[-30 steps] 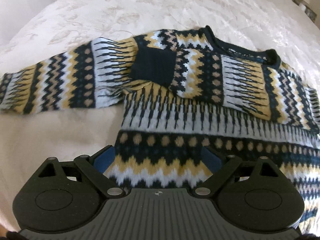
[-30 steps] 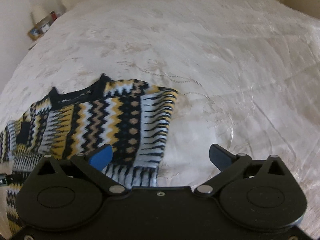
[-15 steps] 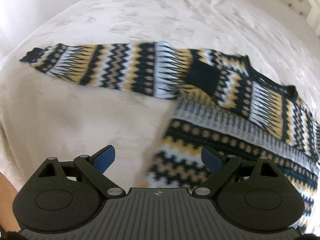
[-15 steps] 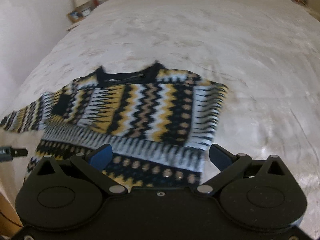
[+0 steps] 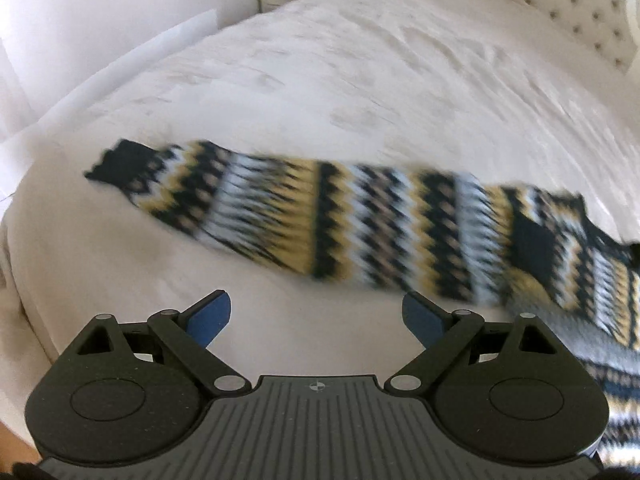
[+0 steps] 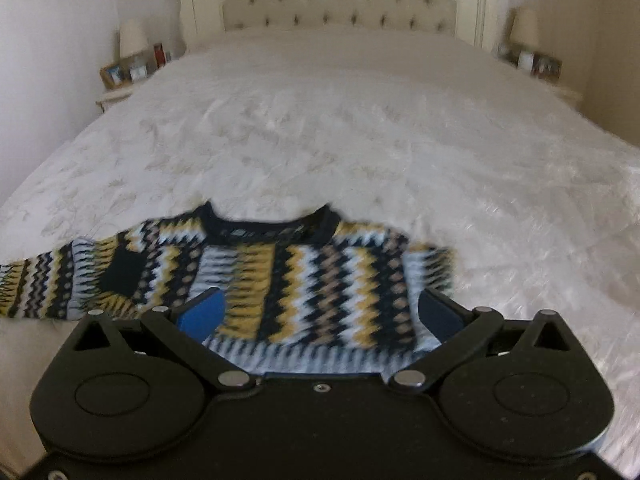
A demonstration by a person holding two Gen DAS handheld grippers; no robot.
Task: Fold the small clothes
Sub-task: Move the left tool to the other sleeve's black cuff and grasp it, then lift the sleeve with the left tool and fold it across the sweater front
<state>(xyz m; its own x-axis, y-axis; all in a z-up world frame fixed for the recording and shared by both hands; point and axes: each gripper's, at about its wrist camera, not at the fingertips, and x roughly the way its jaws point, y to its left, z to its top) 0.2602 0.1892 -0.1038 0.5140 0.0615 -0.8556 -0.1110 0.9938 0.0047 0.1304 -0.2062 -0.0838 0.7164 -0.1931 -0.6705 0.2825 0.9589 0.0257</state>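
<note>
Both tongs, left [image 5: 316, 316] and right [image 6: 322, 312], agape (nothing gripped) above seemingly flat patterned sweater [image 6: 280, 280] on bed [image 6: 360, 140].

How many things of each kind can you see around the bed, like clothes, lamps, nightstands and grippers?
Sweaters: 1, the patterned sweater on the bed.
Lamps: 2, the left lamp and the right lamp.
Nightstands: 2, the left nightstand and the right nightstand.
Grippers: 2, the left gripper and the right gripper, both open.
Total: 7
</note>
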